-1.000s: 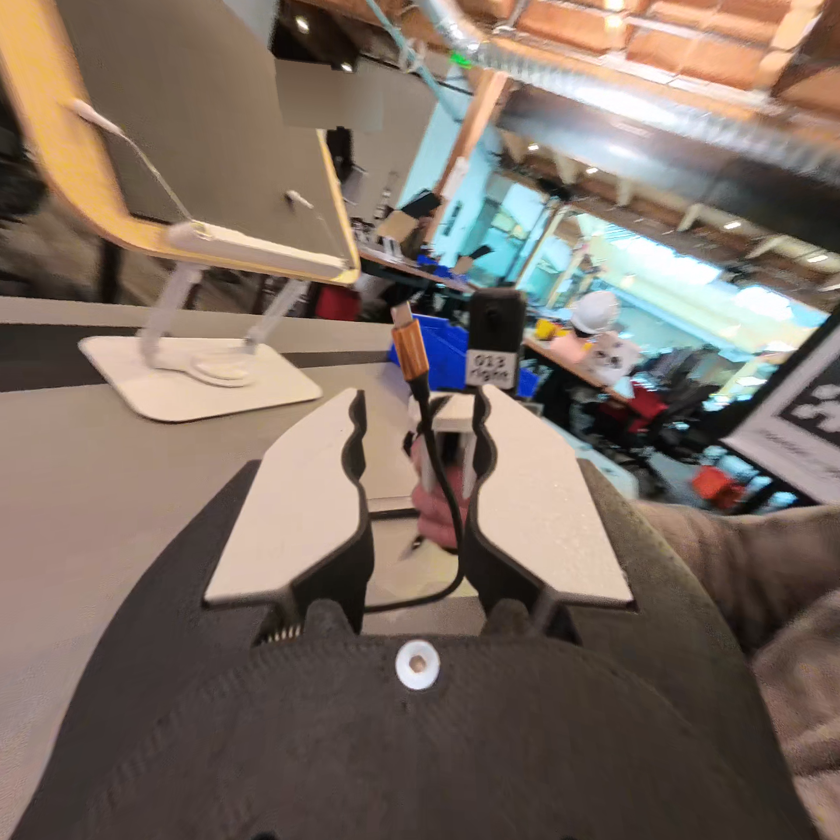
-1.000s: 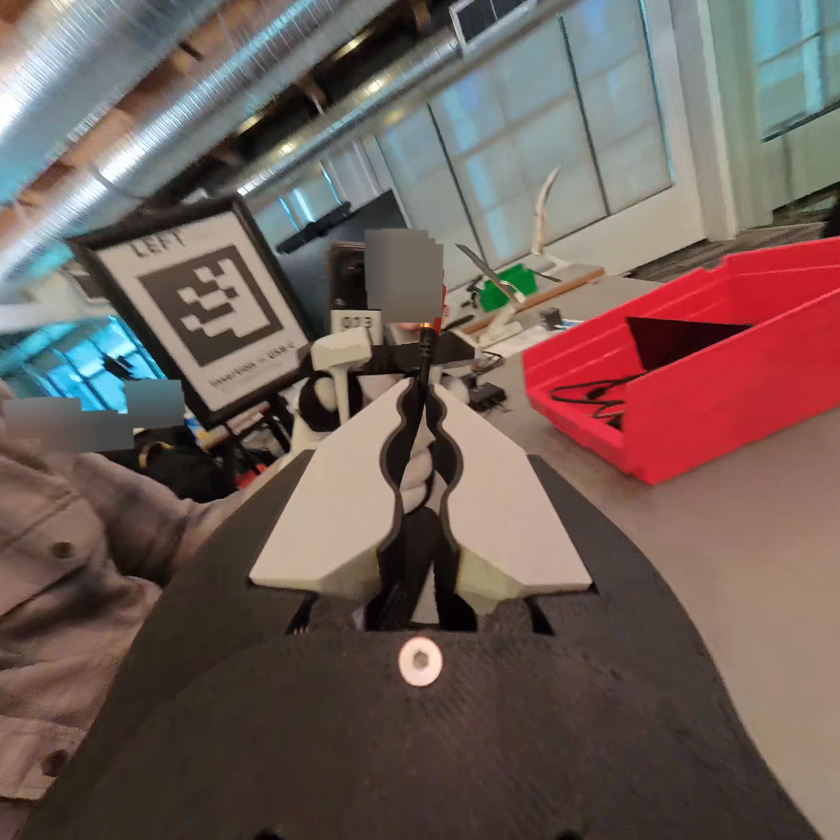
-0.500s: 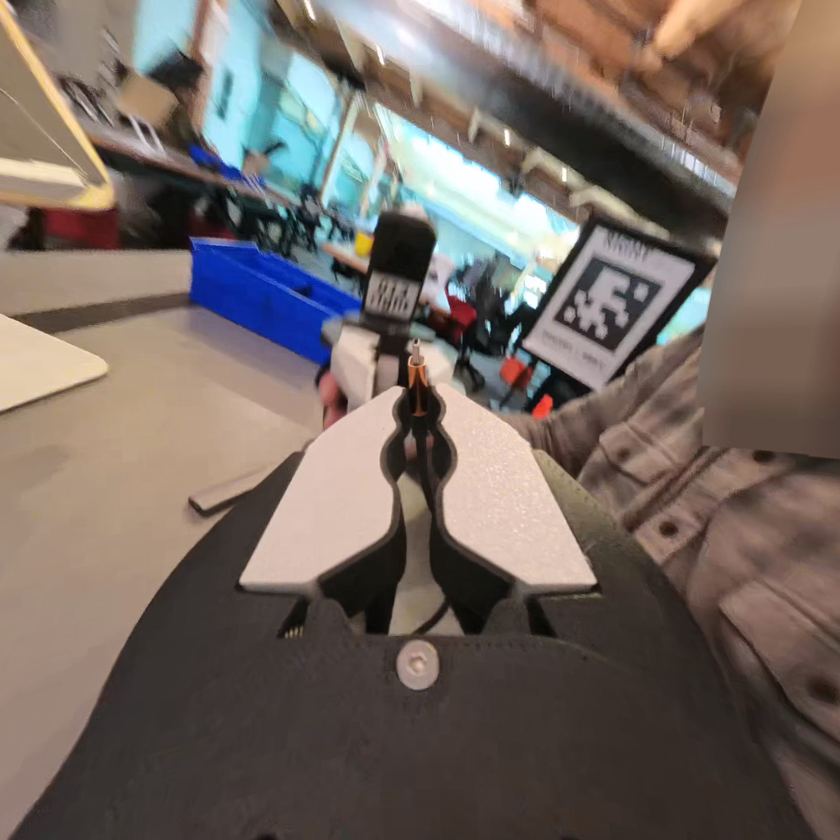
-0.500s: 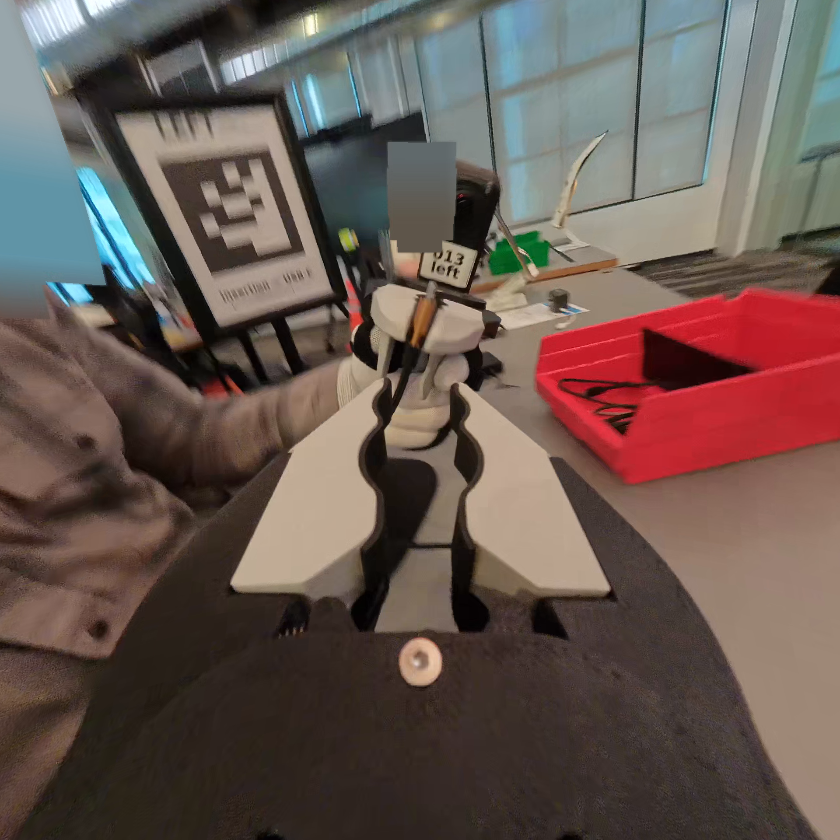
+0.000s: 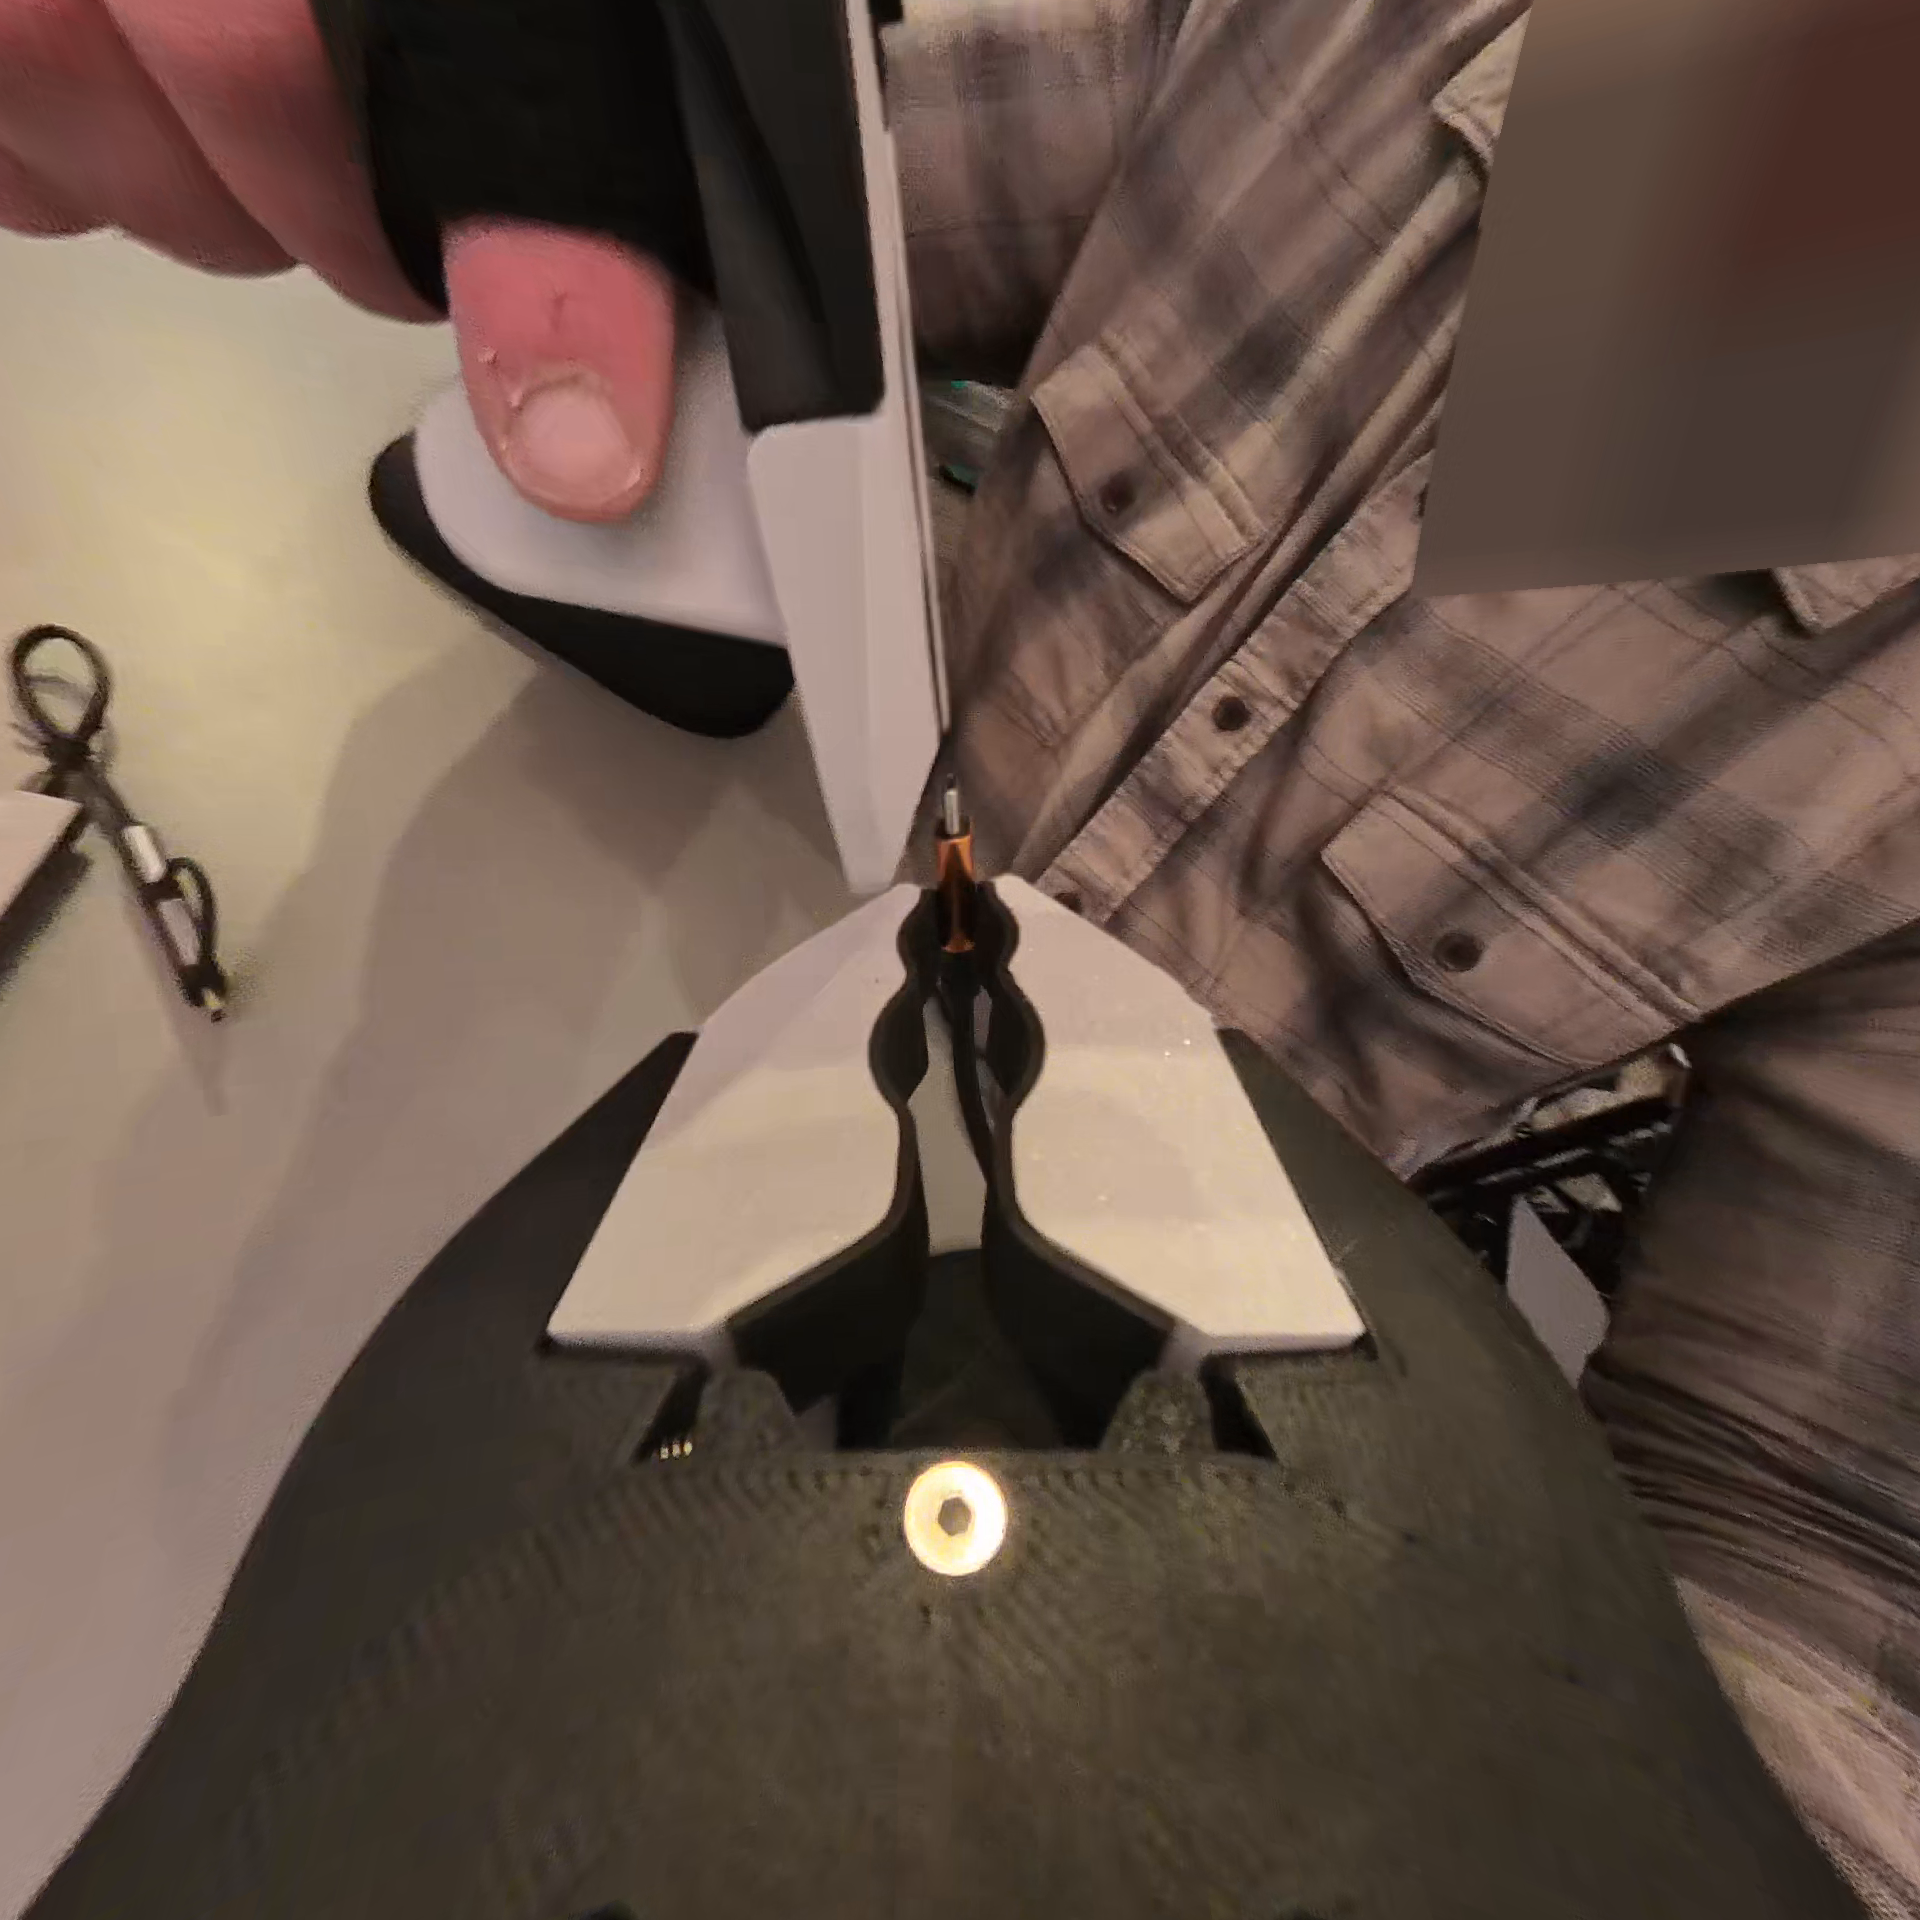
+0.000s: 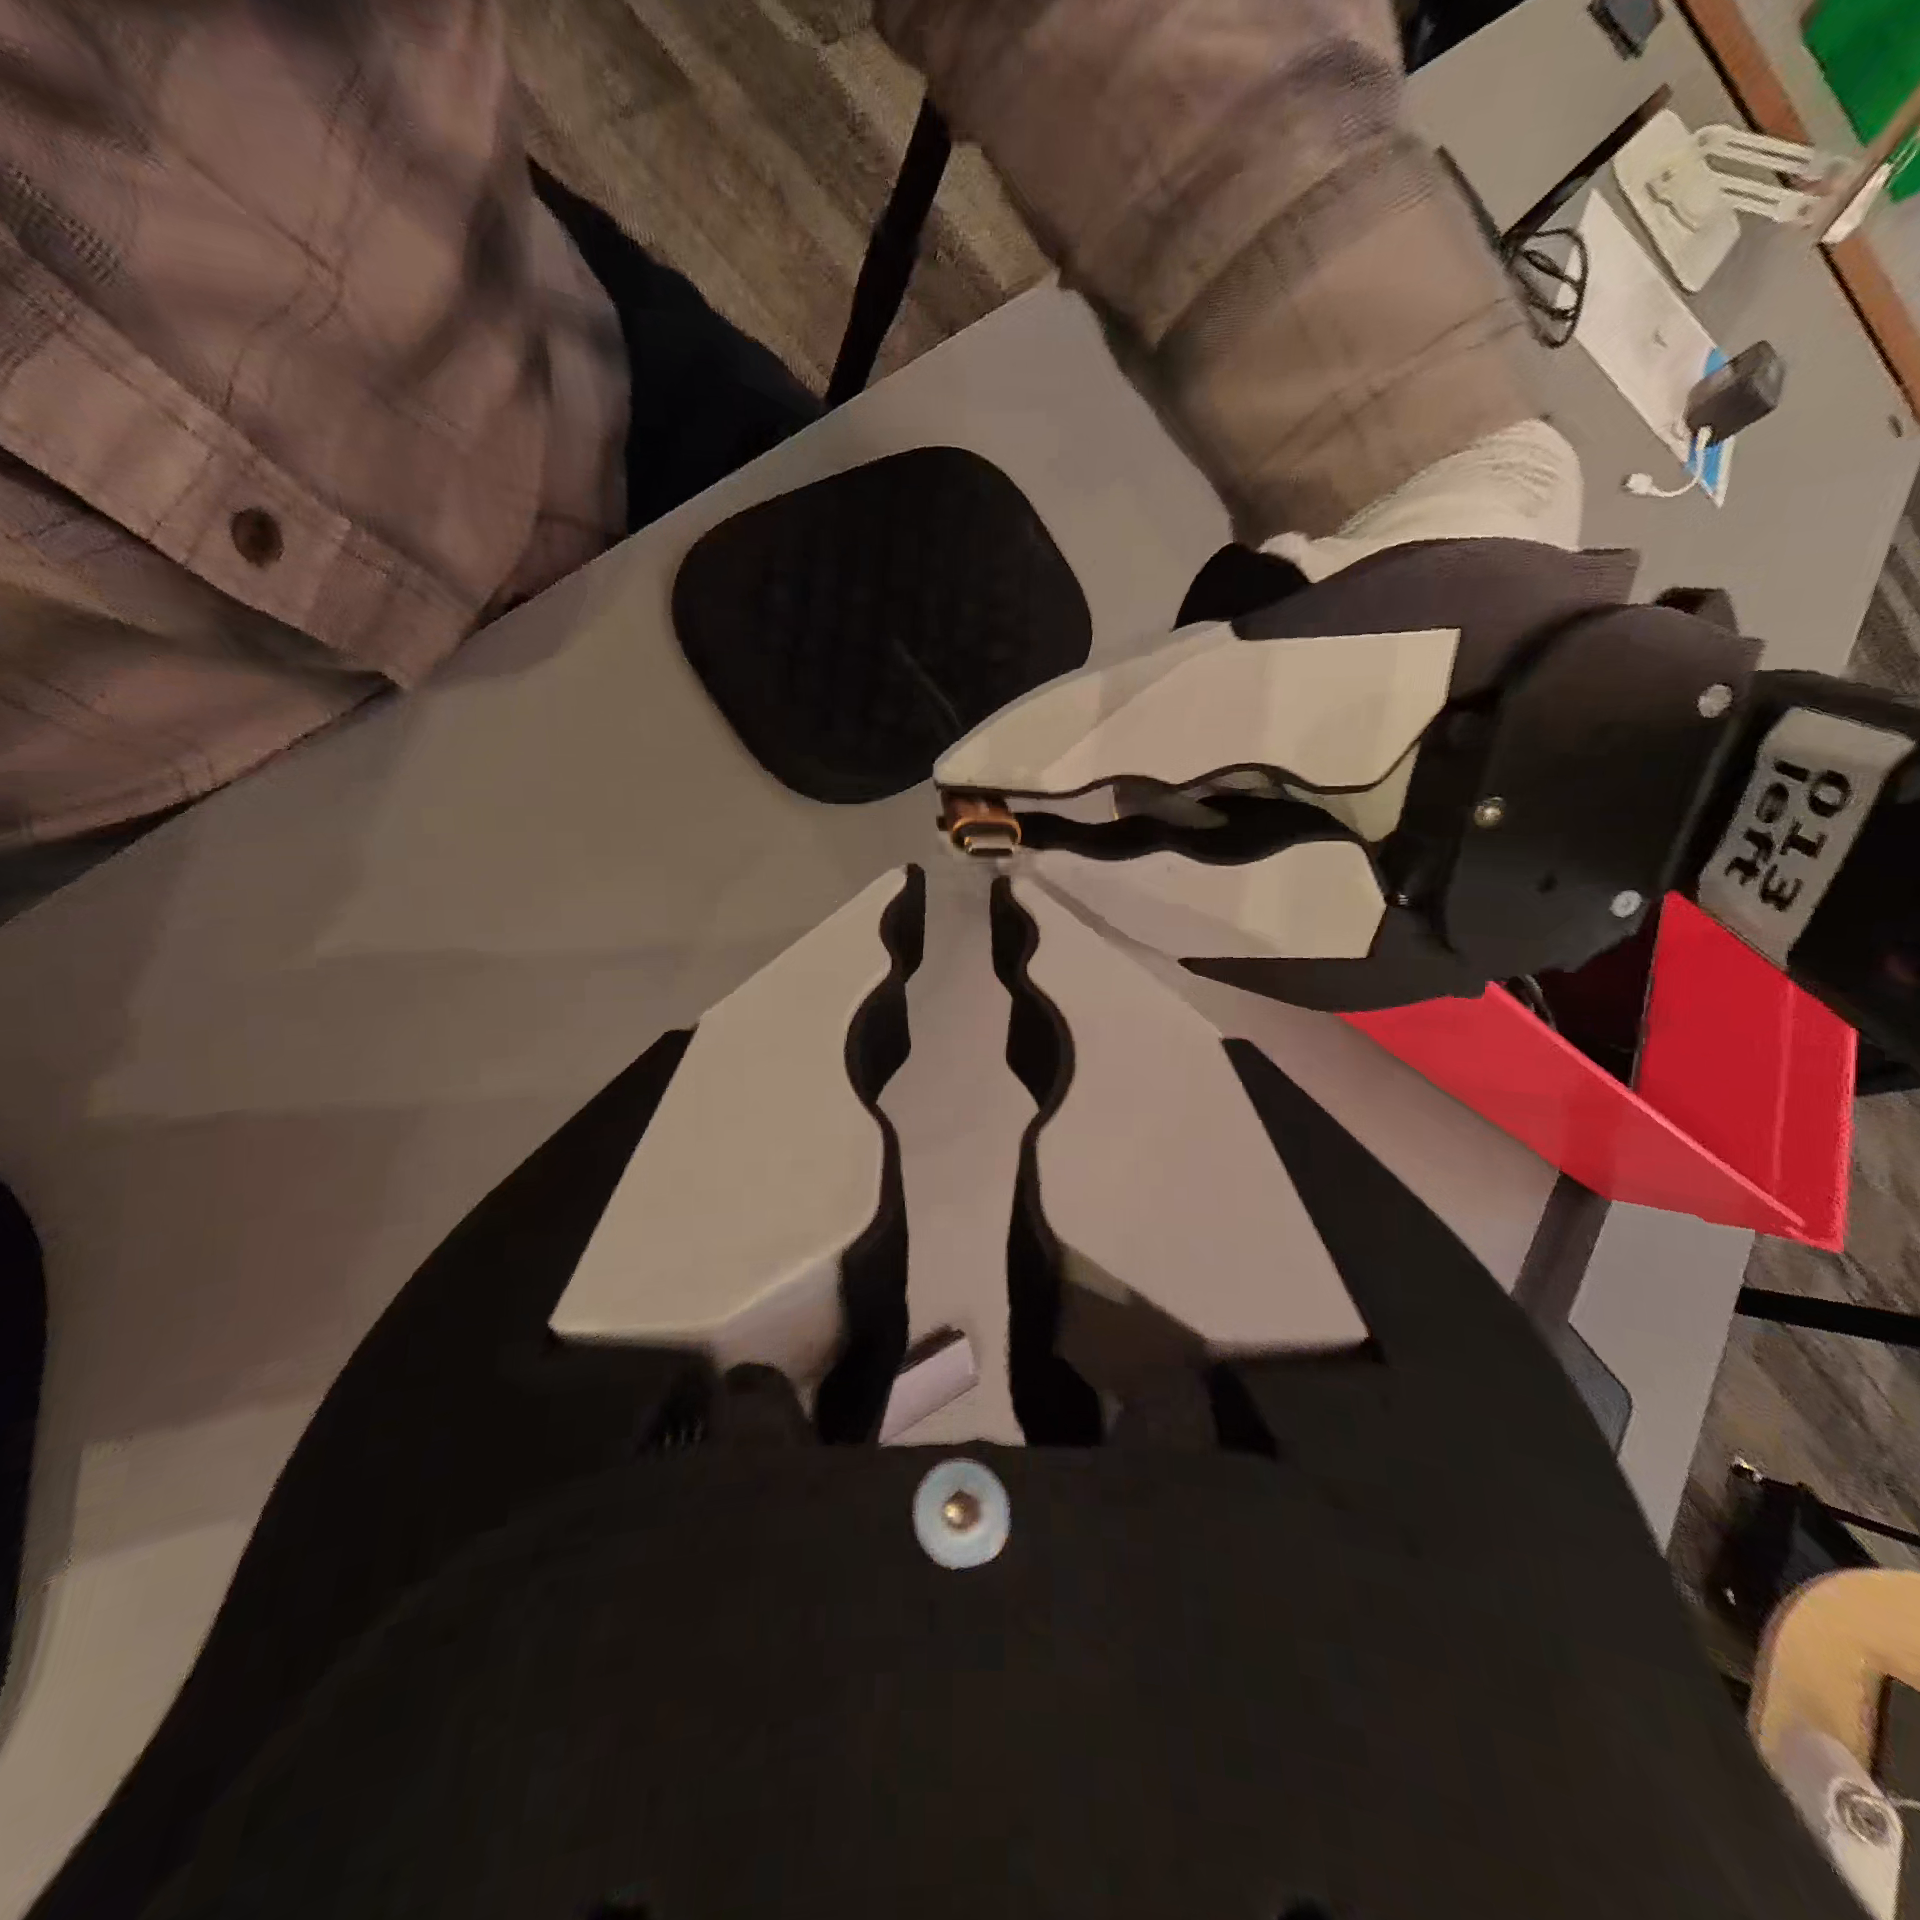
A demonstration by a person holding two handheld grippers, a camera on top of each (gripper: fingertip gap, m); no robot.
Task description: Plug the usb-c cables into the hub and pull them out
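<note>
My left gripper (image 5: 954, 896) pinches the cable (image 5: 954, 883) by its orange plug above the table (image 5: 260, 1039), while my right gripper (image 6: 954, 881) hangs slightly open, empty, tips just beside the plug.

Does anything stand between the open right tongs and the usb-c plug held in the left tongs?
Nothing visible does. The usb-c plug juts from the shut left tongs just beyond the open right tongs; the gap between is clear.

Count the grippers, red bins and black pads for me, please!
Grippers: 2, the left gripper shut on a usb-c cable, the right gripper open
Red bins: 1
Black pads: 1
Total: 4
</note>
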